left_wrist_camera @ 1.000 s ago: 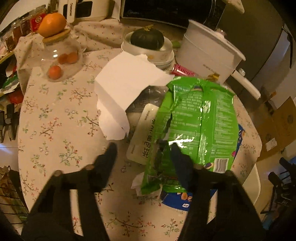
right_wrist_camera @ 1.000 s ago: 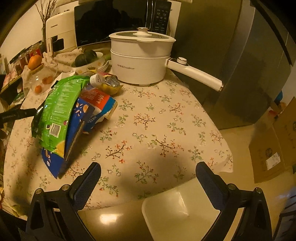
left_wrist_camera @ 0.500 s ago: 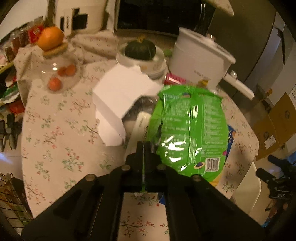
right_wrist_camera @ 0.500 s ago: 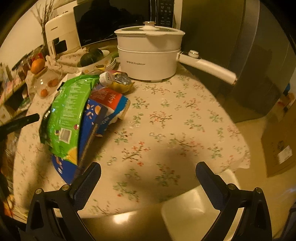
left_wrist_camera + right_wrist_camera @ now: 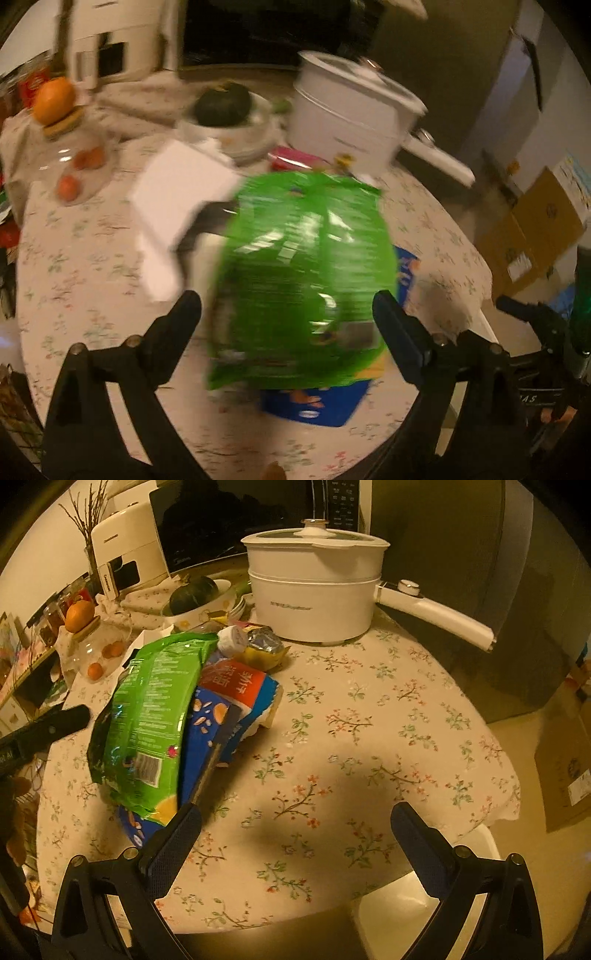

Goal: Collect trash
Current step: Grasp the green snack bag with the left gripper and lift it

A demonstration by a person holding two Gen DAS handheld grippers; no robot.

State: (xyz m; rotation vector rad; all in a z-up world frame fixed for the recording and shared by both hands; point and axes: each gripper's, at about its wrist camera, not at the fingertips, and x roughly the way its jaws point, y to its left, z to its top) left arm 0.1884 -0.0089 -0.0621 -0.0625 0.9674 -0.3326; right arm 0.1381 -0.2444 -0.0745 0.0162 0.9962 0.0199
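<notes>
While the left-wrist view is smearing with motion blur, the left gripper (image 5: 286,314) is standing with its two black fingers spread wide; its jaws have just been opening, and the crinkled green plastic snack bag (image 5: 303,273) is showing between them, with neither pad pressing on it. That bag is lying on top of a blue printed snack bag (image 5: 317,406), and both are resting on the round table draped in a cream floral cloth (image 5: 369,738). Just beside them, toward the far side of the pile, a white sheet of paper (image 5: 177,199) is leaning over a dark item too blurred to identify.

In the right-wrist view the right gripper (image 5: 295,830) is also holding its dark padded fingers far apart over bare cloth, with nothing between them; its left finger is sitting close to the lower corner of the blue bag, though contact cannot be judged. From this side a red-and-blue wrapper (image 5: 240,686), a white bottle cap (image 5: 232,638) and a crumpled yellow foil packet (image 5: 264,650) are crowding the far end of the pile. Behind them a white lidded electric pot with a long handle (image 5: 314,590) is standing on the table, near a dark green squash in a white bowl (image 5: 194,594). An orange fruit (image 5: 79,614) is perching on a clear glass jar (image 5: 98,653) at the far left.
</notes>
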